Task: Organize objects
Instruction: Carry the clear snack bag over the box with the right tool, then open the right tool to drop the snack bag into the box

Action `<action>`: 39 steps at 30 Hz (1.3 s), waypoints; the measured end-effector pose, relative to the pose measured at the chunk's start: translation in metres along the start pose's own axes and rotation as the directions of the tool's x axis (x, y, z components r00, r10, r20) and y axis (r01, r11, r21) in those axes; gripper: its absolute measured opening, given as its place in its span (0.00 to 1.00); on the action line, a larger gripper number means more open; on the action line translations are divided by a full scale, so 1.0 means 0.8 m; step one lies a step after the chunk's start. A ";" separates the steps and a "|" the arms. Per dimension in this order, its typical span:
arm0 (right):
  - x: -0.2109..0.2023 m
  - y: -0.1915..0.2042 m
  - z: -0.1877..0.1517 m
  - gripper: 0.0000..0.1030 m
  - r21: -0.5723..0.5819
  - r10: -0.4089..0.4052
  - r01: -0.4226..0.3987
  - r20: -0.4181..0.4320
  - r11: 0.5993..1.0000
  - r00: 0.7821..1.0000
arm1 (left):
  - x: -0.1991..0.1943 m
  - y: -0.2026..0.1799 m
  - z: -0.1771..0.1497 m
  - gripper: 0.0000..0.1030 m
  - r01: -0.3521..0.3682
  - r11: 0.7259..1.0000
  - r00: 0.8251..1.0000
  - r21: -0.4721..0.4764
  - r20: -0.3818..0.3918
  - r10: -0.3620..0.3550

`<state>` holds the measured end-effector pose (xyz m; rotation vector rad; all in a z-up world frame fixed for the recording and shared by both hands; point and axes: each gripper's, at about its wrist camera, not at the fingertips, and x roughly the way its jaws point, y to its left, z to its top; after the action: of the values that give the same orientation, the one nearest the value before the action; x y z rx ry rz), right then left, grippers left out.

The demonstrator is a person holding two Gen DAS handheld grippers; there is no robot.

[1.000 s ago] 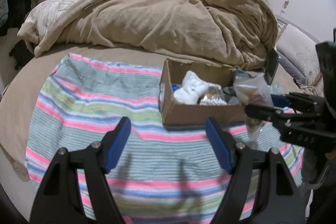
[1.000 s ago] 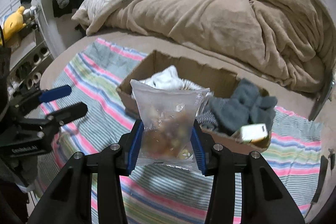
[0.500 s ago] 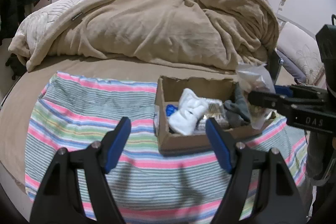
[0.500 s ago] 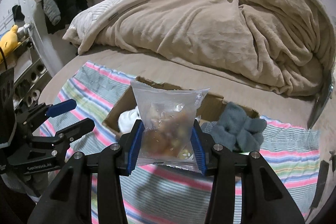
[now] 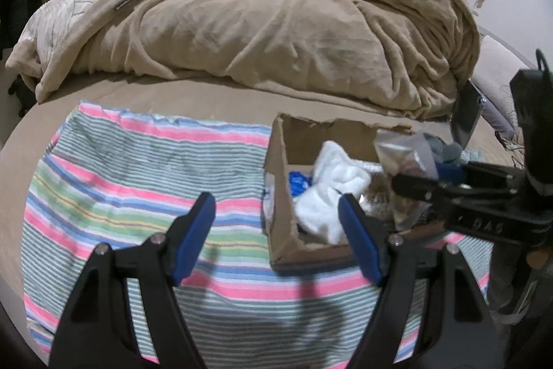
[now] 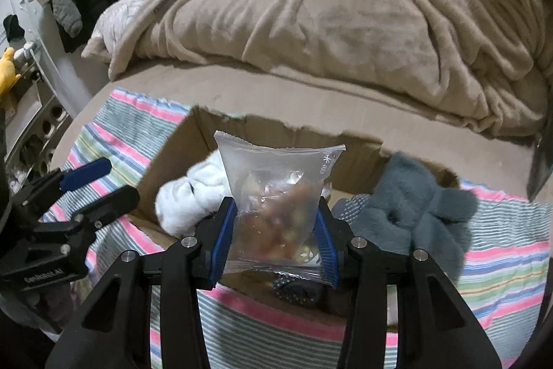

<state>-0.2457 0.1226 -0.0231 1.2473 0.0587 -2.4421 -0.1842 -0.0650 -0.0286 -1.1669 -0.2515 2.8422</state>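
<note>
Box (image 5: pixel 287 244) on striped cloth (image 5: pixel 138 182); blanket (image 5: pixel 276 30) behind.

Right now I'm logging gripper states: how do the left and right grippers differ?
The left gripper is open and holds nothing; the right gripper is shut on the clear snack bag. The left gripper hangs over the striped cloth by the cardboard box; the right gripper holds its bag over the box. Both have blue pads and black frames.

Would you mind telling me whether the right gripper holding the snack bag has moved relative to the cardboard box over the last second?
Yes. In the left wrist view the right gripper and its snack bag have shifted leftward, from beyond the cardboard box to over its inside.
</note>
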 end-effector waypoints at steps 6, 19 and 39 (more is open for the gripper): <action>0.015 0.003 -0.006 0.46 -0.009 0.003 -0.003 -0.015 1.000 1.000 | 0.009 0.003 -0.004 0.73 -0.002 1.000 1.000 -0.006 -0.014 0.002; -0.018 0.017 -0.018 0.63 -0.044 -0.040 0.042 0.034 0.998 0.999 | -0.019 0.006 -0.011 0.73 -0.014 1.000 1.000 -0.006 0.010 0.014; -0.125 0.029 -0.103 0.67 -0.003 -0.075 0.076 0.123 0.997 0.990 | -0.132 -0.030 -0.074 0.73 0.006 1.000 0.998 0.026 0.067 -0.008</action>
<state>-0.1214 0.1517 0.0088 1.1076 0.0821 -2.5758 -0.0678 -0.0460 0.0071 -1.0645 -0.2219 2.8730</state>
